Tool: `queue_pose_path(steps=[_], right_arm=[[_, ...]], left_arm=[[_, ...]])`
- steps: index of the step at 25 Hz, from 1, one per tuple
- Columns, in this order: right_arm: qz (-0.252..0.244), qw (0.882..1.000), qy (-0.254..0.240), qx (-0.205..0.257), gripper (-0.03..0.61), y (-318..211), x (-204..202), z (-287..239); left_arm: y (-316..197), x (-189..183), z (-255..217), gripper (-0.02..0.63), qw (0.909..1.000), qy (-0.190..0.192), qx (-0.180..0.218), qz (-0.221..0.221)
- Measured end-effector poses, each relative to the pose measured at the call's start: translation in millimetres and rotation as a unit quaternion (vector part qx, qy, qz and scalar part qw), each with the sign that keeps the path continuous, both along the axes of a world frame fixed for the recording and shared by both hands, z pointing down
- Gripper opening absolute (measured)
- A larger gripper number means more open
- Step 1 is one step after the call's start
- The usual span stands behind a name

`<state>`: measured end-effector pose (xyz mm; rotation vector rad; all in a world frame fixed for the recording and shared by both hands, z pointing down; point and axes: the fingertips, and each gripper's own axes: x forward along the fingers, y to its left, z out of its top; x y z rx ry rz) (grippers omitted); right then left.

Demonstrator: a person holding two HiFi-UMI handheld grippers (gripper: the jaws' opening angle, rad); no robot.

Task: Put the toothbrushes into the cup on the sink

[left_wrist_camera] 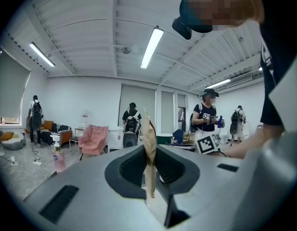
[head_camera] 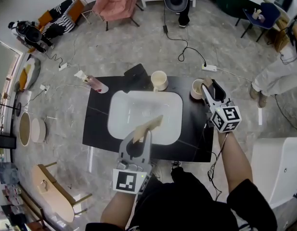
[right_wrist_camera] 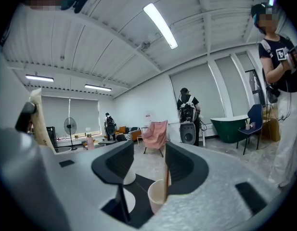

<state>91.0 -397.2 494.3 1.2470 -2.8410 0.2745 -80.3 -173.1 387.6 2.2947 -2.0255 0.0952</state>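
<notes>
A black counter (head_camera: 191,143) carries a white sink (head_camera: 124,112). My left gripper (head_camera: 141,137) hovers over the sink's near rim, shut on a beige toothbrush (head_camera: 151,124) that sticks out toward the basin. In the left gripper view that toothbrush (left_wrist_camera: 149,146) stands upright, pinched in the left gripper (left_wrist_camera: 149,166). My right gripper (head_camera: 210,90) is open at the counter's right end, just beside a tan cup (head_camera: 197,88). In the right gripper view the cup (right_wrist_camera: 157,196) sits below the open right gripper (right_wrist_camera: 147,165), and a thin toothbrush (right_wrist_camera: 167,179) stands in it along the right jaw.
A second, cream cup (head_camera: 159,80) stands behind the sink. A pink soap bottle (head_camera: 94,83) lies at the counter's back left and a black object (head_camera: 137,72) at the back edge. Cables and a power strip (head_camera: 209,68) run across the floor behind; people stand further off.
</notes>
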Motion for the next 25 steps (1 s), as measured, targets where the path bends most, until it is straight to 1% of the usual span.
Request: queue_pose_path(steps=[4, 9, 11, 14, 17, 20, 25], right_arm=[[0.014, 1.000, -0.014, 0.020, 0.215, 13.8, 6.3, -24.2], [0.026, 0.998, -0.034, 0.053, 0.208, 42.5, 1.0, -64.8], [0.025, 0.997, -0.040, 0.068, 0.159, 56.8, -3.0, -84.8], [0.024, 0.995, -0.034, 0.094, 0.009, 78.7, -14.7, -108.4], [0.026, 0.993, -0.023, 0.116, 0.008, 100.5, -31.6, -130.6], [0.026, 0.991, -0.023, 0.127, 0.007, 119.5, -46.0, -146.4], [0.021, 0.988, -0.008, 0.153, 0.006, 148.3, -70.6, -169.4]], left_arm=[[2.6, -5.0, -3.2, 0.046, 0.9999, 0.001, 0.004, 0.012], [5.2, -17.7, -12.6, 0.046, 0.9993, 0.005, 0.016, 0.033], [4.9, -23.0, -19.5, 0.046, 0.9988, 0.008, 0.021, 0.043], [3.6, -32.7, -25.2, 0.046, 0.9977, 0.011, 0.029, 0.060], [3.8, -44.6, -26.6, 0.046, 0.9966, 0.014, 0.032, 0.074], [3.7, -55.7, -31.3, 0.046, 0.9952, 0.019, 0.040, 0.087], [0.6, -73.0, -36.5, 0.047, 0.9936, 0.028, 0.047, 0.098]])
